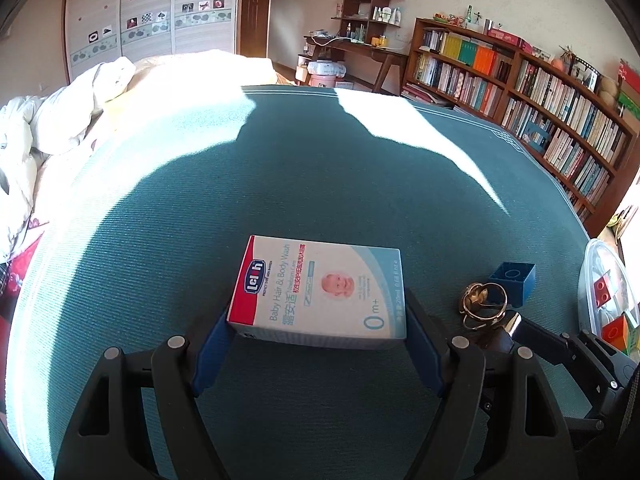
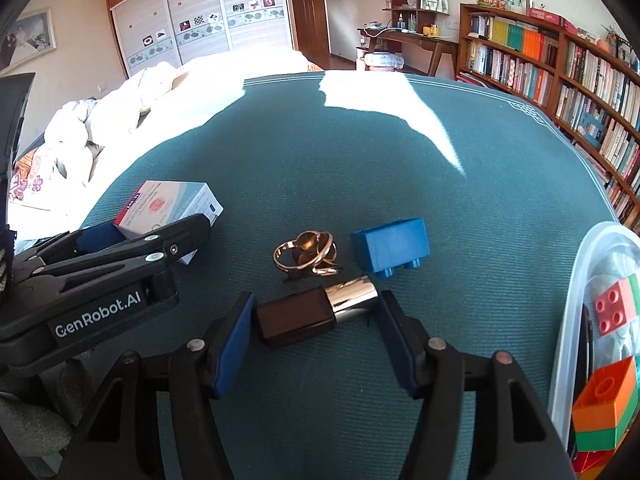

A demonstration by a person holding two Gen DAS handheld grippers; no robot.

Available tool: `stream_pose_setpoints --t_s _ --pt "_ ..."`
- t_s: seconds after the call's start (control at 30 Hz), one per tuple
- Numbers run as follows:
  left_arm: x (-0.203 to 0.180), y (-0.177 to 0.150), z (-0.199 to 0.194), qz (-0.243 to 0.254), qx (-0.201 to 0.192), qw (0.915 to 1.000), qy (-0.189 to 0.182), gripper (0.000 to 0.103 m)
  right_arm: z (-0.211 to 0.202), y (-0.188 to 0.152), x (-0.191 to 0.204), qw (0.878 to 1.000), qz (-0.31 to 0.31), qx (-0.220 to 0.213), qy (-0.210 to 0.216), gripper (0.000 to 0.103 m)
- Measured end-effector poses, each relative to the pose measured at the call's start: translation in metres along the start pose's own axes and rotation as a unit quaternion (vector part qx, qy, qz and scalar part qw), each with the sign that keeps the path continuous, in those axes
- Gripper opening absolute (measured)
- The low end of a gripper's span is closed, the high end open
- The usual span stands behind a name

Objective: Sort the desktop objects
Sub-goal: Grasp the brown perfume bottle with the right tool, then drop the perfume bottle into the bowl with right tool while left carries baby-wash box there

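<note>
While the left hand-held gripper (image 1: 318, 334) is clamped on the baby wash box (image 1: 320, 292), its blue pads pressed to the two short ends so the flat carton sits level and cannot twist, the right hand-held gripper (image 2: 316, 338) straddles a dark bottle with a silver cap (image 2: 316, 312) lying on its side on the teal-covered desk (image 2: 360, 160). Its jaws stand apart, one pad by the dark base and the other by the cap, with a sliver of gap visible at each end, so the bottle rests on the cloth rather than in a grip; the lengthwise approach looks chosen to keep the round cap from rolling away. Just beyond the bottle lies a gold ring-shaped trinket (image 2: 308, 258), and beside that a blue building block (image 2: 390, 248) tipped on its side. At the right edge a clear plastic bin (image 2: 576, 280) already holds red, green and orange blocks, which suggests like goes with like, and the blue block likely belongs there. From the right wrist view, the box appears lifted slightly off the cloth, though I cannot be certain.
</note>
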State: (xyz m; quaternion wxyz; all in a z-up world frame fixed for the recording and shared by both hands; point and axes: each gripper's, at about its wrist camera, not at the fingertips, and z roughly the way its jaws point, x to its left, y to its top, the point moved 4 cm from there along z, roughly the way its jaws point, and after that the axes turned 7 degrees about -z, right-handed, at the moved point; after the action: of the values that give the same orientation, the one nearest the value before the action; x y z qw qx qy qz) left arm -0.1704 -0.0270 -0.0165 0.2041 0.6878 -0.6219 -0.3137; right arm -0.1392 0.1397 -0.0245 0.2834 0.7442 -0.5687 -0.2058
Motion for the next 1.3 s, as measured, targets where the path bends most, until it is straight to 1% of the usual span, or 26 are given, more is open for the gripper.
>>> stream_pose_setpoints --t_s 0.17,0.3,0.4,0.57,0.77,0.9,1.13,1.3 --pt "0.002 -0.001 -0.004 0.002 -0.002 1.0000 -0.001 0.080 -0.016 -0.009 0.000 1.000 0.010 -0.006 0.014 0.066" --pt "-0.001 0.002 -0.008 0.008 -0.007 0.9999 -0.004 0.080 -0.036 -0.010 0.000 0.999 0.019 -0.024 0.012 0.066" --pt "-0.006 0.003 -0.013 0.013 -0.011 0.9998 -0.014 0.080 -0.050 -0.010 -0.004 0.999 0.029 -0.039 0.006 0.066" --pt "-0.017 0.004 -0.025 0.024 -0.020 0.9992 -0.024 0.080 -0.074 -0.012 -0.014 0.997 0.040 -0.066 -0.019 0.066" --pt "-0.039 0.001 -0.040 0.043 -0.026 0.9981 -0.035 0.080 -0.104 -0.018 -0.051 0.991 0.068 -0.099 -0.061 0.066" --pt "-0.059 -0.006 -0.051 0.057 -0.020 0.9966 -0.057 0.080 -0.118 -0.023 -0.079 0.986 0.096 -0.112 -0.082 0.066" --pt "-0.107 -0.007 -0.070 0.094 -0.024 0.9915 -0.087 0.080 -0.138 -0.035 -0.127 0.975 0.139 -0.126 -0.120 0.066" --pt "-0.138 -0.006 -0.073 0.113 -0.016 0.9871 -0.113 0.080 -0.148 -0.044 -0.158 0.966 0.167 -0.131 -0.145 0.066"
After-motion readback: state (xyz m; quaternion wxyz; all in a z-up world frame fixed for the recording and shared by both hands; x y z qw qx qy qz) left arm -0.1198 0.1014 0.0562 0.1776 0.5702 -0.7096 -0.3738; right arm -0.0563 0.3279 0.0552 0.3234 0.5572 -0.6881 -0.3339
